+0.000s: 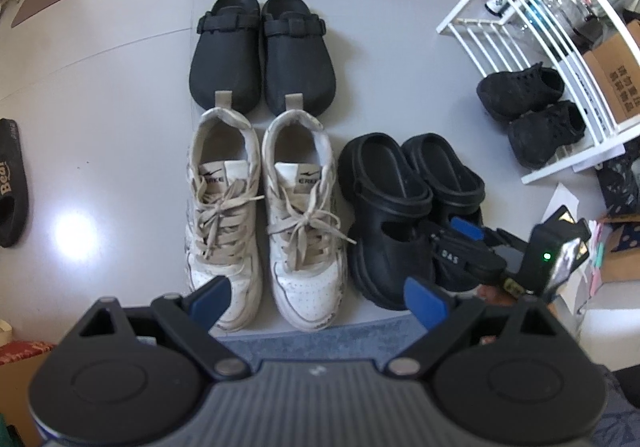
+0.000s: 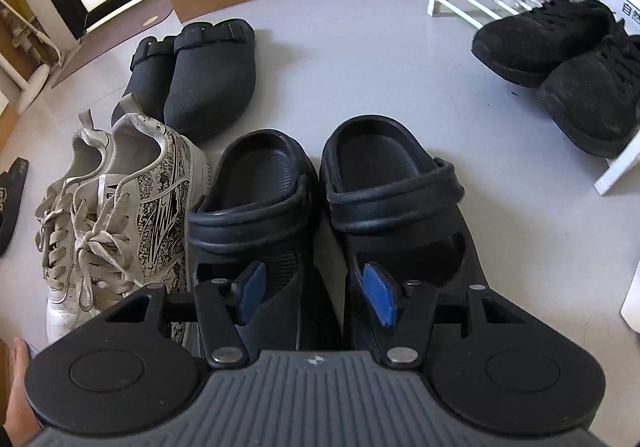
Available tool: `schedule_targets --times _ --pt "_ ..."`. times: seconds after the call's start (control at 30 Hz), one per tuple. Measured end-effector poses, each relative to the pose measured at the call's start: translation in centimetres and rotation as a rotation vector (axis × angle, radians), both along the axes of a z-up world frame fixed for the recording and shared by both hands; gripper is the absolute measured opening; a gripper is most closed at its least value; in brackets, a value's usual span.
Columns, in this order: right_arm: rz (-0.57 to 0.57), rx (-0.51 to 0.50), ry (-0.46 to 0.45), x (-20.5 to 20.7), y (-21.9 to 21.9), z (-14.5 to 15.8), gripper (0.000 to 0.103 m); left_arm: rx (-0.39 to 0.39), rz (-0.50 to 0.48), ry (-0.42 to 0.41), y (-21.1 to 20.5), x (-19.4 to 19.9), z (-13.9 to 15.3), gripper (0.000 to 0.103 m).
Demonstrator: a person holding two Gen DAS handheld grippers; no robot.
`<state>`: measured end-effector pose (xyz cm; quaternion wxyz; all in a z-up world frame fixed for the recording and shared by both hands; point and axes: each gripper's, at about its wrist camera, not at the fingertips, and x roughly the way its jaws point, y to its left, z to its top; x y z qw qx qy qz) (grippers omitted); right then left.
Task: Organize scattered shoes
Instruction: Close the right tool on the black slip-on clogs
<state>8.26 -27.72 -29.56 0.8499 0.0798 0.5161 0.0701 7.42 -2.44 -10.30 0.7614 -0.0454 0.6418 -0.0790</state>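
Hovering over paired black clogs (image 2: 324, 207)

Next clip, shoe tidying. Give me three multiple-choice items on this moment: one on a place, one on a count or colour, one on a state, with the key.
1. Where do the black clogs with buckle straps stand?
A. beyond the white sneakers' heels
B. on the white rack
C. on the blue mat

2. How many shoes rest on the white rack?
A. none
B. two
C. four

3. How does the left gripper stand?
A. shut on a lace
B. open, holding nothing
C. shut on a clog

Key:
1 A, they sit just past the white sneakers.
2 B, one pair of black sneakers.
3 B, its blue pads are wide apart.
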Motion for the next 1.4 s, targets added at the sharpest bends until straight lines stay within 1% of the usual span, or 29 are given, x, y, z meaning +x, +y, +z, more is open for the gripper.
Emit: schedule_targets --times 0.13,0.2,0.3,0.5,0.6,0.7,0.77,0.8,0.83,0.97,1.03,1.17,1.27,1.3,1.4 --pt "0.019 -0.021 -0.01 0.3 0.4 -0.2 0.06 0.002 -0.013 -0.005 -0.4 0.0 0.2 0.095" --pt "0.05 -0.063 -0.013 0.3 0.9 -0.2 0.06 0.002 -0.019 -0.006 -0.6 0.0 0.3 0.095" --pt "0.061 -0.094 -0.009 0.3 1.0 -0.1 0.059 -0.006 -0.025 -0.008 -0.7 0.0 0.6 0.095" --pt "0.053 -0.095 -0.019 -0.1 0.9 -0.2 0.059 -0.024 -0.026 -0.022 -0.7 -0.1 1.1 0.095" --pt "0.026 -0.059 -0.023 -0.3 0.4 -0.2 0.059 -0.022 -0.027 -0.024 -0.7 -0.1 1.2 0.095" --pt "0.023 -0.068 -0.03 -0.5 0.2 -0.1 0.059 -0.024 -0.026 -0.025 -0.8 -0.3 1.3 0.095" --pt "0.027 -0.074 -0.038 -0.7 0.2 -0.1 0.056 -0.03 -0.03 -0.029 -0.9 -0.4 1.5 0.095" --pt "0.03 -0.067 -0.045 -0.8 0.1 0.0 0.052 -0.033 -0.033 -0.031 -0.9 -0.3 1.5 0.095" --pt "0.041 -0.059 -0.052 -0.9 0.3 0.2 0.052 -0.035 -0.035 -0.033 -0.9 -0.4 1.6 0.095" --pt "0.112 -0.113 -0.076 -0.7 1.5 0.3 0.052 -0.035 -0.035 -0.038 -1.0 -0.4 1.7 0.095" --pt "0.127 -0.141 -0.074 -0.6 1.8 -0.1 0.052 -0.031 -0.029 -0.037 -0.8 -0.4 1.6 0.095" --pt "0.111 -0.169 -0.105 -1.2 2.2 -0.4 0.052 -0.035 -0.009 -0.025 -0.4 -0.3 1.4 0.095" --pt "0.111 -0.186 -0.142 -1.5 2.7 -0.7 0.056 -0.048 0.0 -0.019 -0.4 0.0 1.4 0.095" --pt "0.103 -0.183 -0.142 -1.4 2.7 -0.8 0.058 -0.05 -0.001 -0.019 -0.5 0.0 1.4 0.095" --pt "0.079 -0.176 -0.136 -1.2 2.5 -1.0 0.058 -0.057 -0.003 -0.015 -0.7 0.2 1.4 0.095"
